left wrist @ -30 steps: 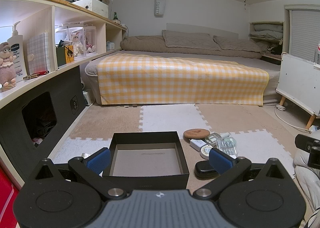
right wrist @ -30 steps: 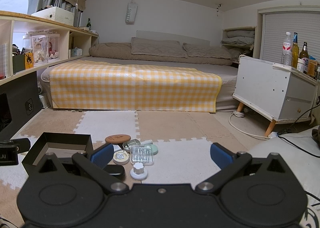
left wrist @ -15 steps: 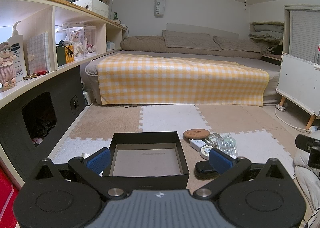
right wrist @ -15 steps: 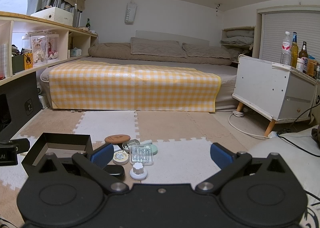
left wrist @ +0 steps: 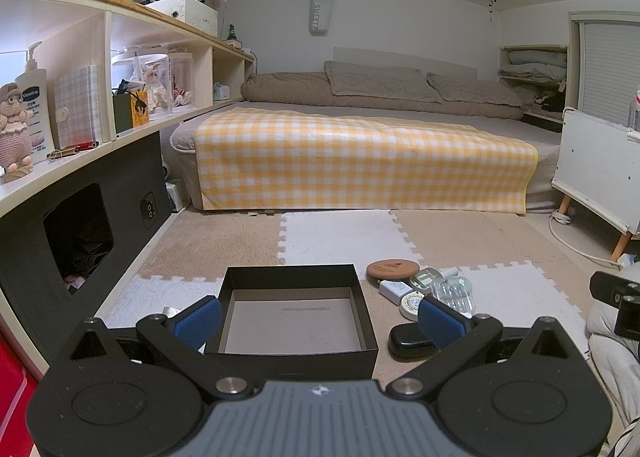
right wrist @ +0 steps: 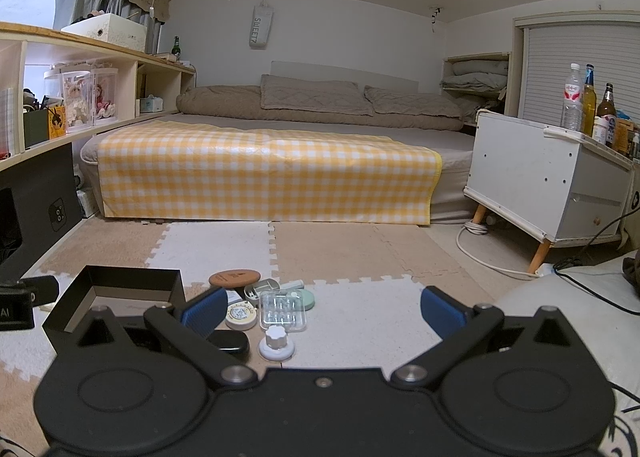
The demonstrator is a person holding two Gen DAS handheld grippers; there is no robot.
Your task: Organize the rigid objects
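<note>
Both tongs wide, nothing held: left tongs [left wrist: 318, 321] over black box [left wrist: 296, 311], right tongs [right wrist: 323, 311] near small items [right wrist: 262, 305] clustered on floor beside box. Risk: tight cluster, neighbours easily knocked, flat disc [right wrist: 234, 278] likely slips.

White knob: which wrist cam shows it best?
Right wrist. The white knob sits fully in view on the mat, in front of the clear case. In the left wrist view I can't find it; the left tongs likely block that spot.
</note>
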